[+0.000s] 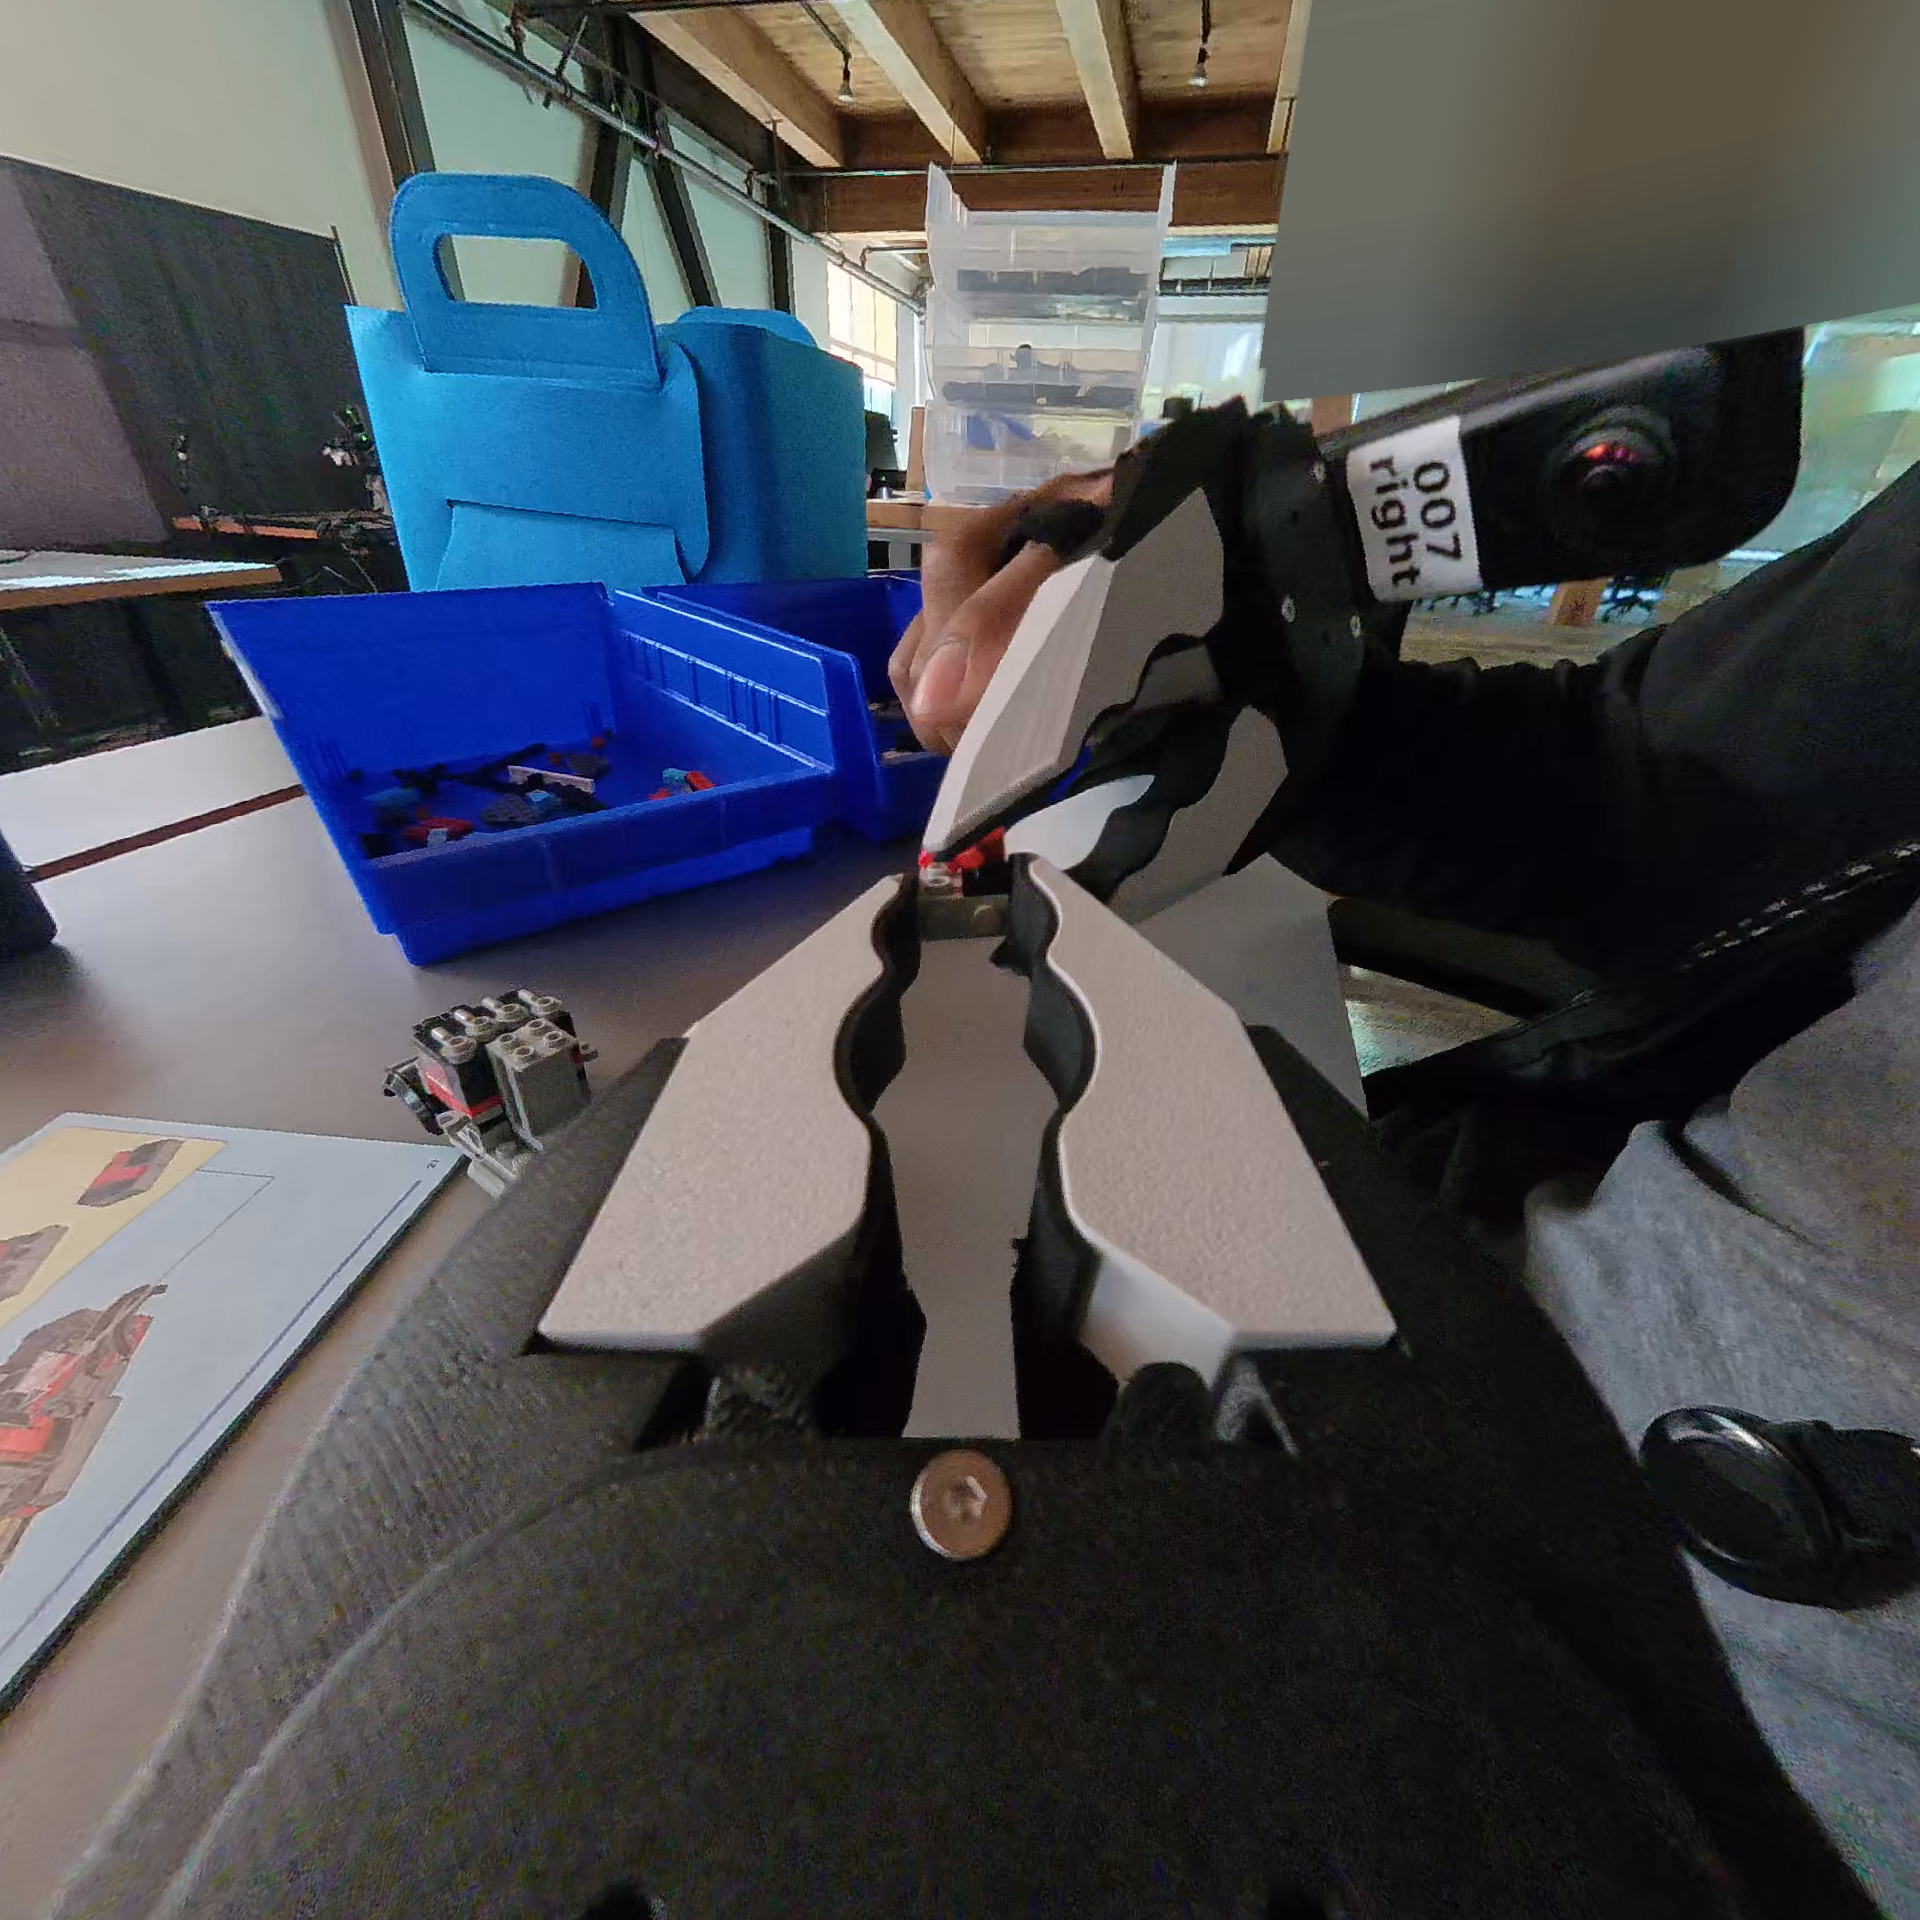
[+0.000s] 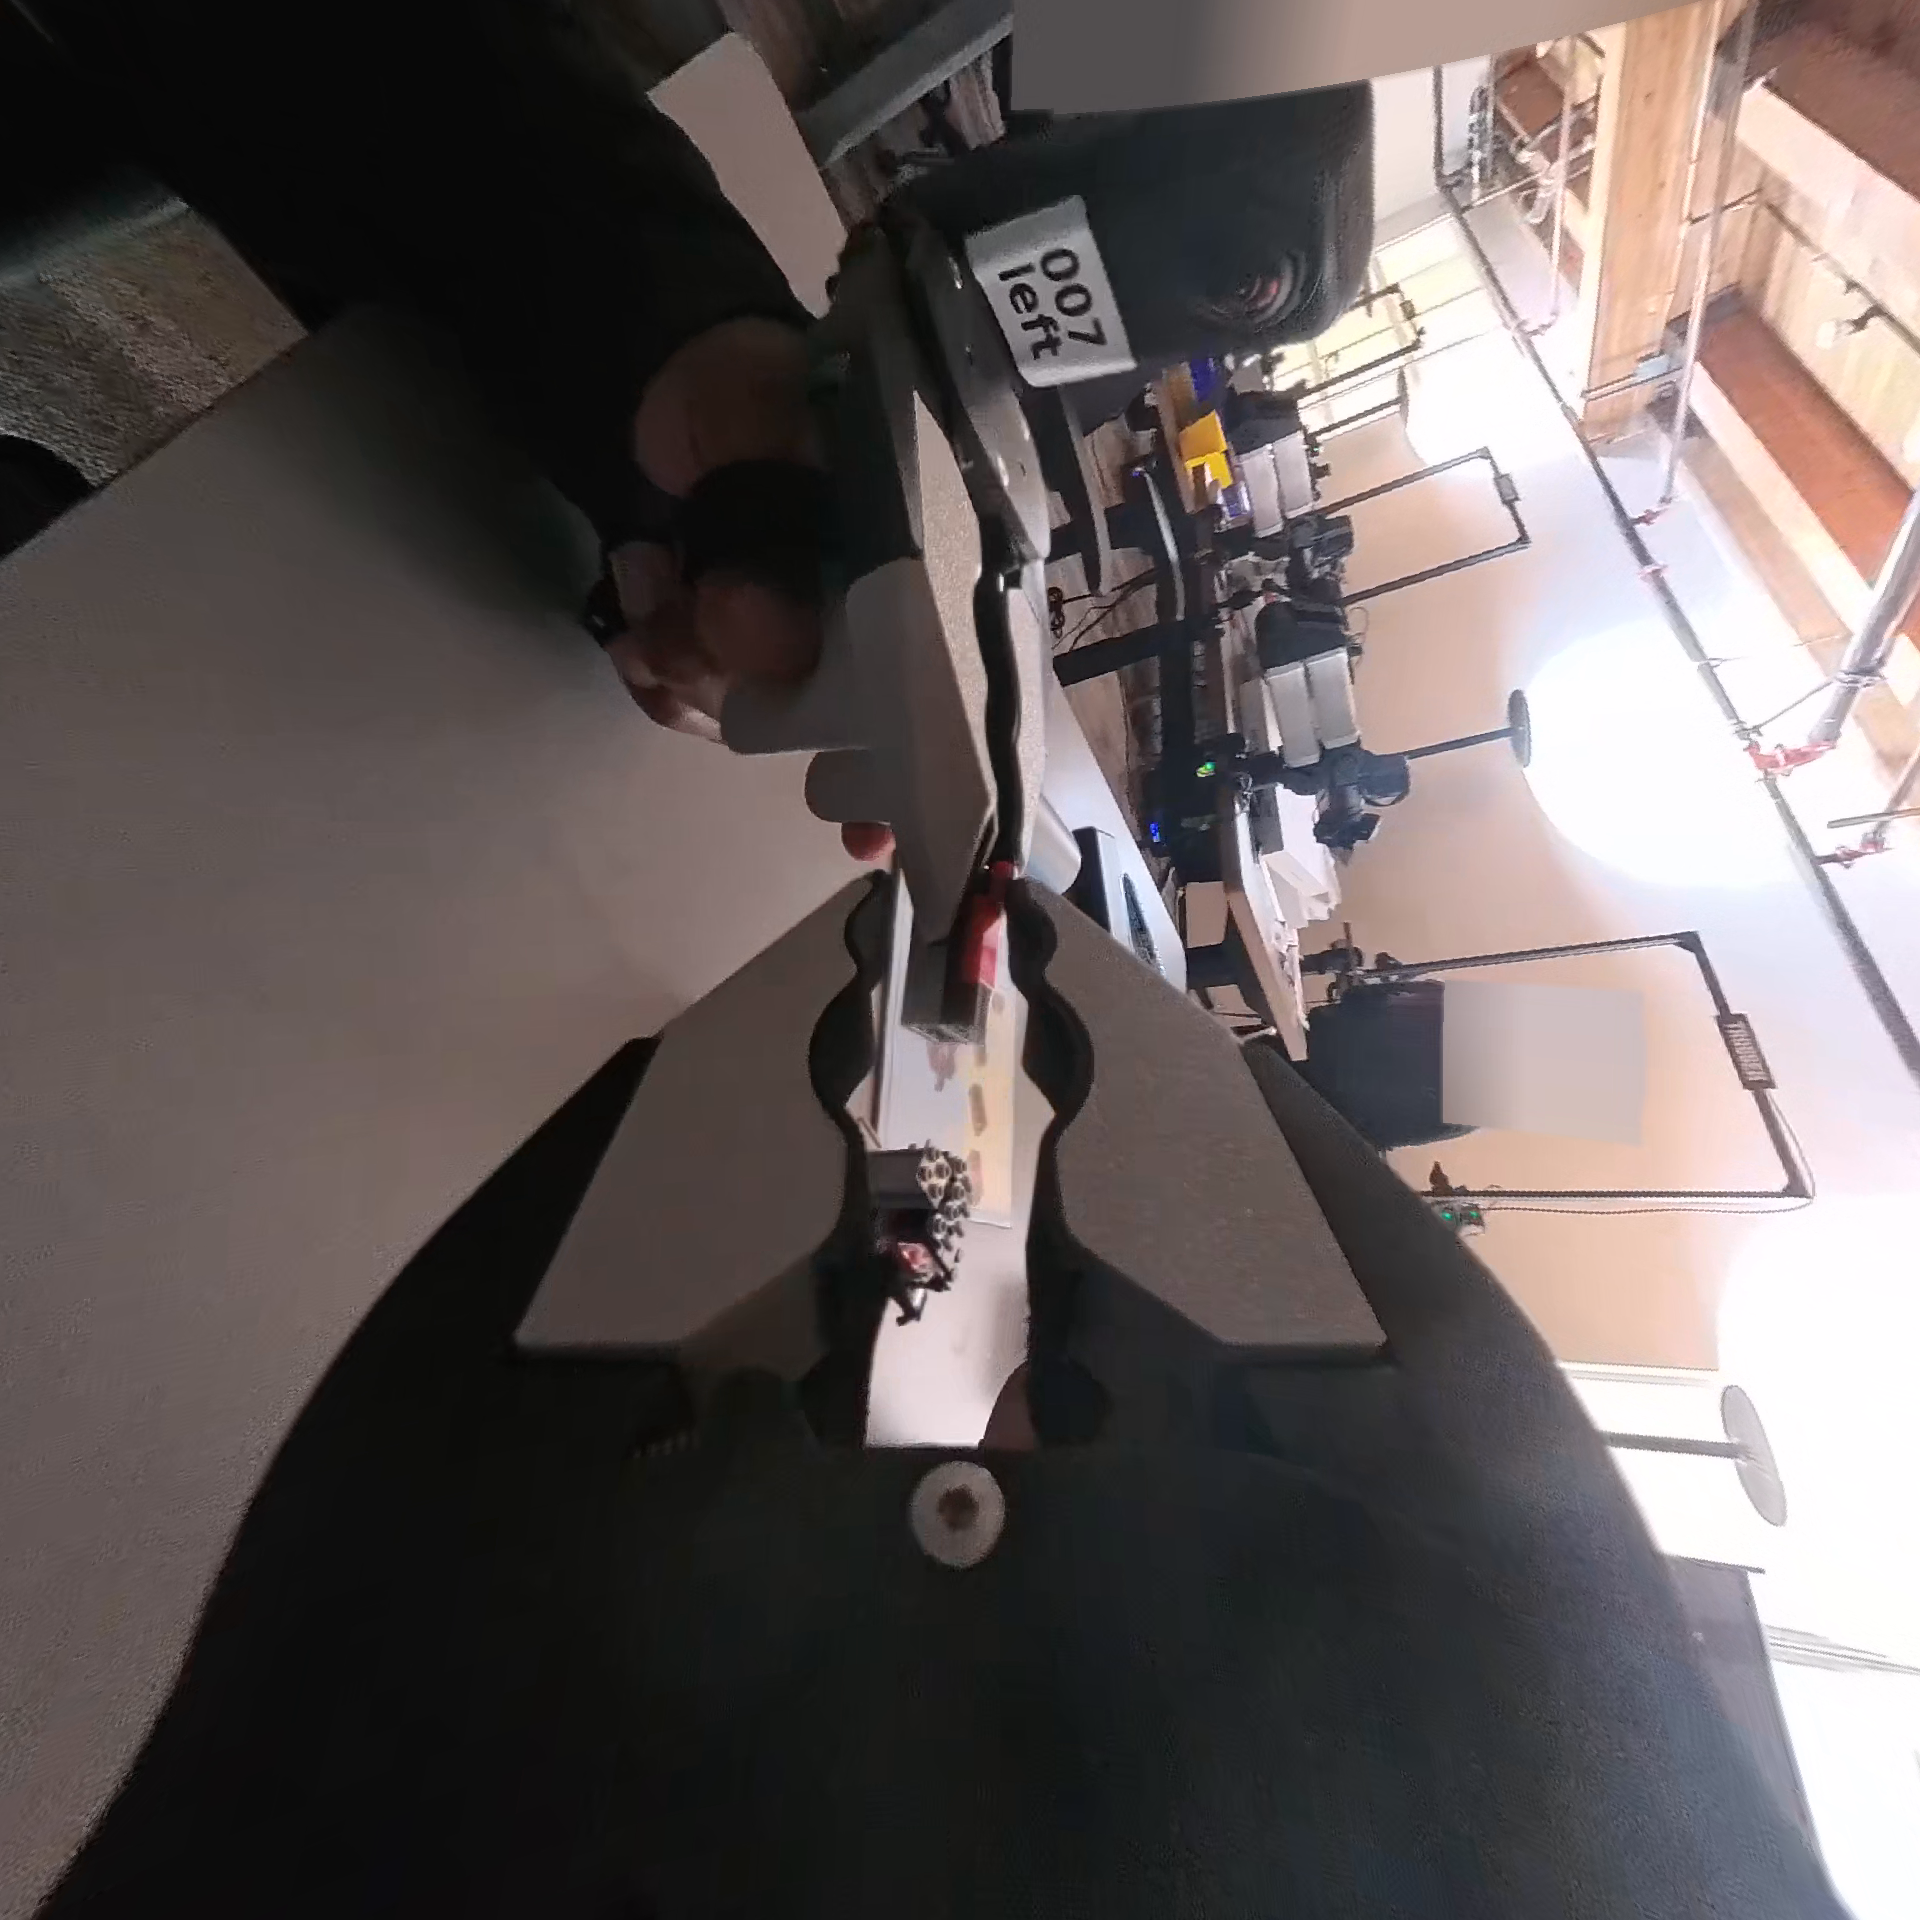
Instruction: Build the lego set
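Here the step in hand looks like a mid-air join: one small piece being pressed onto another, both lifted off the table (image 1: 208,997).

Take the grey brick (image 1: 961,914) as the landmark. The left gripper (image 1: 961,899) is clamped on it, fingertips pinching its sides, studs facing up. Coming down onto it from above and to the right is the right gripper (image 1: 982,836), closed on a small red piece (image 1: 971,854) that touches the brick's top. From the right wrist view the same pair shows between the right gripper's (image 2: 961,935) fingers: the red piece (image 2: 982,940) lying against the grey brick (image 2: 935,997) (whether its studs have seated I cannot tell).

The next move, I judge, calls for a firm, square press while the left claw holds steady, then letting go of the red piece only.

Left of the brick and nearer the camera lies the manual (image 1: 156,1309), open on the table. Just beyond it sits a part-built model (image 1: 488,1070) in black and grey with a red stripe, studs up. Farther back and left of the brick stands a blue bin (image 1: 520,748) with loose pieces, a second bin (image 1: 862,644) beside it, and behind those a blue felt bag (image 1: 540,416).
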{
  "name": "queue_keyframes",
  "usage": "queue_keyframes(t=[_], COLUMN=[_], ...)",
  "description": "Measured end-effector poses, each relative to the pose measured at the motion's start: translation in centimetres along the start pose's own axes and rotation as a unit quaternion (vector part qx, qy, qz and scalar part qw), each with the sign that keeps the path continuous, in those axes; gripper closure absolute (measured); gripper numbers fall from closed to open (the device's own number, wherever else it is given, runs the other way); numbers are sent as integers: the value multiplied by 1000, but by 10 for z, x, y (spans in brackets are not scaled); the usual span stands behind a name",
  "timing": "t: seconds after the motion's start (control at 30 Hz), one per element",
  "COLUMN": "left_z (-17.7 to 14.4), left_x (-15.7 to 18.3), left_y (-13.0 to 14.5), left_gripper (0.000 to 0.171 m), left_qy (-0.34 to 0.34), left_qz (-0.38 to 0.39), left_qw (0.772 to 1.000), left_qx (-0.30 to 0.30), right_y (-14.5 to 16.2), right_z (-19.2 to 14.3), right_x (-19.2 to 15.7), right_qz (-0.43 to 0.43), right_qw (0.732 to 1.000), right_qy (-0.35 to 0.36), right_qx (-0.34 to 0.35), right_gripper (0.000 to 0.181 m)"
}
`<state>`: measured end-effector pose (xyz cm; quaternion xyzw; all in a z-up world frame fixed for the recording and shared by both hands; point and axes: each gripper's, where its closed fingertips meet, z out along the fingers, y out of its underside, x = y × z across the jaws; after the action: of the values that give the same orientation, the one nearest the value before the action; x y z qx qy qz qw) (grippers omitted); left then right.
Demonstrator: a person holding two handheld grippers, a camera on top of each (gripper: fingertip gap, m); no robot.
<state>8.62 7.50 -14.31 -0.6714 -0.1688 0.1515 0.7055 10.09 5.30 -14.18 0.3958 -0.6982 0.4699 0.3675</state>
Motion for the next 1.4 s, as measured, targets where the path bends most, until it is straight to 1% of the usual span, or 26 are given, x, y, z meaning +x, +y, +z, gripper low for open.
queue_keyframes(t=[0.27,0.67,0.9,1.4], left_z=[-2,-5,-8,-10], left_x=[2,1,-2,2], left_y=[-3,-7,-9,-9], left_gripper=[154,155,155,155], left_qy=[19,32,45,73], left_qz=[-28,-61,-106,-140], left_qw=[999,997,993,987], left_qx=[14,27,36,39], right_y=[-5,-7,-6,-8], right_z=[1,3,7,7], right_x=[4,9,12,12], right_qz=[6,-4,-18,10], right_qw=[1000,999,998,999], right_qy=[13,30,56,45], right_qx=[15,16,11,21], right_gripper=[163,165,165,165])
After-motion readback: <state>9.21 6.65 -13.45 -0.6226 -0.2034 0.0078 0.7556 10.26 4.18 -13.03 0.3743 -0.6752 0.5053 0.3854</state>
